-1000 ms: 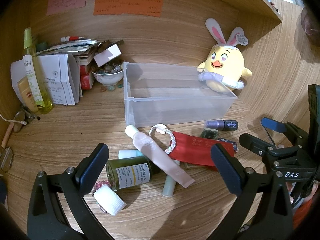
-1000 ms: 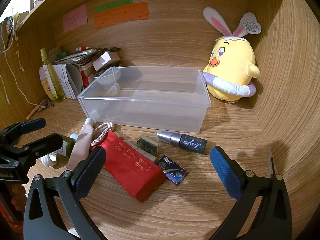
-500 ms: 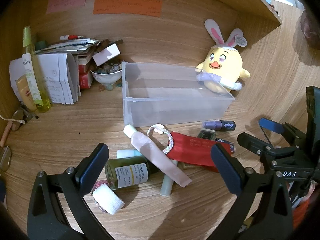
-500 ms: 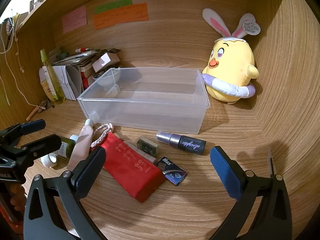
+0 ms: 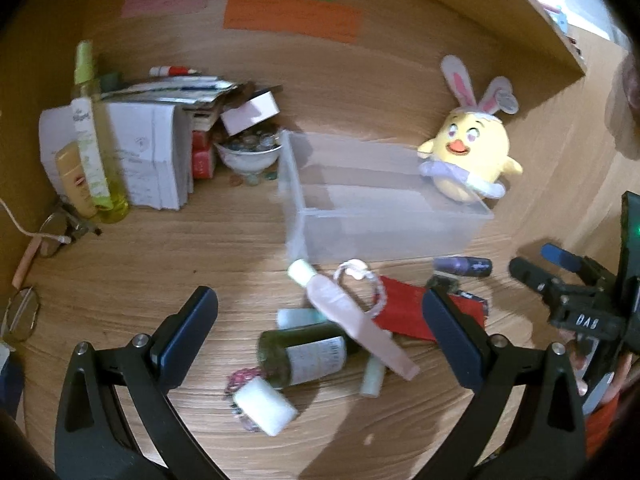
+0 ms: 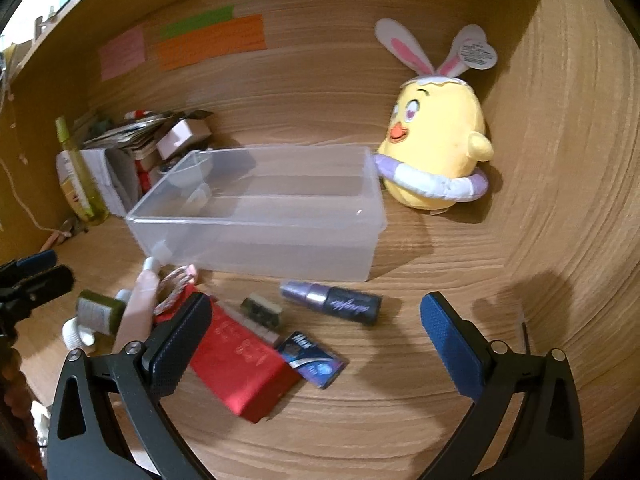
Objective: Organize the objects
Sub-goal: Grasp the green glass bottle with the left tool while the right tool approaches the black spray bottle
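**Hovering grippers, both empty, over cluttered desk**

Hovering low over the wooden desk (image 6: 400,420), the right gripper (image 6: 316,332) points toward the back wall, level, fingers spread wide with nothing between them. Its left finger (image 6: 180,340) overlaps the red pouch (image 6: 244,364) in view; contact cannot be confirmed. The left gripper (image 5: 320,332) is likewise level, fingers wide apart and empty, above a green bottle (image 5: 304,356) lying on its side.

A clear plastic bin (image 6: 260,216) stands behind the clutter, nothing visible inside. In front of it lie a pink tube (image 5: 352,320), a purple bottle (image 6: 332,304), a small dark packet (image 6: 312,364) and a white roll (image 5: 264,404). A yellow plush chick (image 6: 436,148) sits just beside the bin's right end. The left view is blurred.
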A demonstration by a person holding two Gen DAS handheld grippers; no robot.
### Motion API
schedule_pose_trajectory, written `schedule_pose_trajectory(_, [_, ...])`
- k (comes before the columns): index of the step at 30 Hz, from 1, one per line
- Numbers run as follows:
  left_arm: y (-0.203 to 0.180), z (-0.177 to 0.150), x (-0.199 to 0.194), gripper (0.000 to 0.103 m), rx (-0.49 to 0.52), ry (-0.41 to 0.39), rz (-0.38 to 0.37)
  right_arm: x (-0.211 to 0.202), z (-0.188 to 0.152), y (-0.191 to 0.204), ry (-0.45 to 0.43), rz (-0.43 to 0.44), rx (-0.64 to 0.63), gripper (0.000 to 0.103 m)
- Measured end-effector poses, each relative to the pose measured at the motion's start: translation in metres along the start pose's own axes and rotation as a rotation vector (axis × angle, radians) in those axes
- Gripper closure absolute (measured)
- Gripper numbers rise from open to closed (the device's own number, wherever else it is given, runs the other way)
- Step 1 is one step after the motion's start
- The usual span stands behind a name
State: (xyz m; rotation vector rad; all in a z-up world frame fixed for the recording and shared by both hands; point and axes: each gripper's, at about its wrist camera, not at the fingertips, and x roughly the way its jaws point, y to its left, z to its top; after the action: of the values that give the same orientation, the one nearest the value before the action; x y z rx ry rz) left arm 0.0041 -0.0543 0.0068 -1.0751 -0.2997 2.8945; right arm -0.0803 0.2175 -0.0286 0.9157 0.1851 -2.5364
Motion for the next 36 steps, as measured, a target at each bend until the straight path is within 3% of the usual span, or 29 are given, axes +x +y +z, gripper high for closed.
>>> schedule_pose_trajectory(13, [0.017, -0.026, 0.033, 0.000, -0.027, 0.130, 0.024, 0.052, 0.000, -0.022, 0.122, -0.072, 0.066, 0.000])
schedule_pose_trajectory(18, [0.016, -0.030, 0.039, 0.000, -0.009, 0.126, 0.047, 0.072, -0.001, -0.023, 0.165, -0.085, 0.077, 0.000])
schedule_pose_trajectory(23, [0.014, -0.029, 0.040, 0.000, 0.003, 0.129, 0.013, 0.083, -0.002, -0.023, 0.193, -0.055, 0.111, 0.004])
schedule_pose_trajectory(25, [0.014, -0.029, 0.043, 0.005, 0.001, 0.145, -0.001, 0.086, -0.003, -0.025, 0.205, -0.038, 0.129, 0.007])
schedule_pose_trajectory(29, [0.017, -0.030, 0.054, 0.026, -0.022, 0.207, -0.037, 0.093, -0.004, -0.029, 0.230, -0.004, 0.161, 0.024])
schedule_pose_trajectory(36, [0.022, -0.030, 0.054, 0.038, -0.060, 0.204, -0.072, 0.093, -0.005, -0.032, 0.225, 0.042, 0.200, 0.041])
